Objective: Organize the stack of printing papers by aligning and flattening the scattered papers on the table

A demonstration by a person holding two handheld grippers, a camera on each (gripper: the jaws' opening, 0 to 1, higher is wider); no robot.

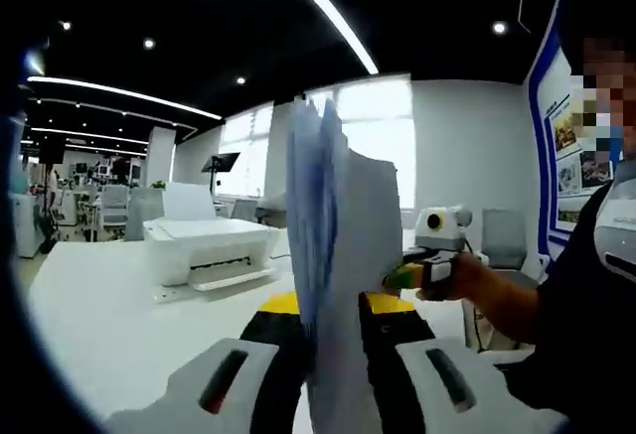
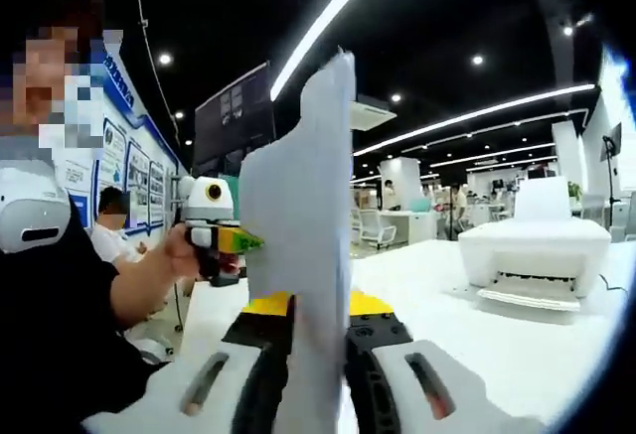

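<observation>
paper stack [image 1: 333, 275] upright above counter [image 1: 109, 325], near printer [image 1: 214, 245]; left hand-held gripper [image 1: 333, 340] and right hand-held gripper [image 2: 316, 345] both clamp it | edges uneven; aligning, flattening left

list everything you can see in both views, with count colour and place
papers: one stack, white, upright, clamped between both grippers
printer: one, white, on the table behind the papers
table: one, white, under the grippers
chairs: several, grey, far behind the table
posters: several, on the blue and white wall
ceiling lights: long strips and spots, white, overhead
left gripper: one, white, black and yellow, shut on the papers
right gripper: one, same colours, shut on the papers
hand: one, holding the right gripper
</observation>
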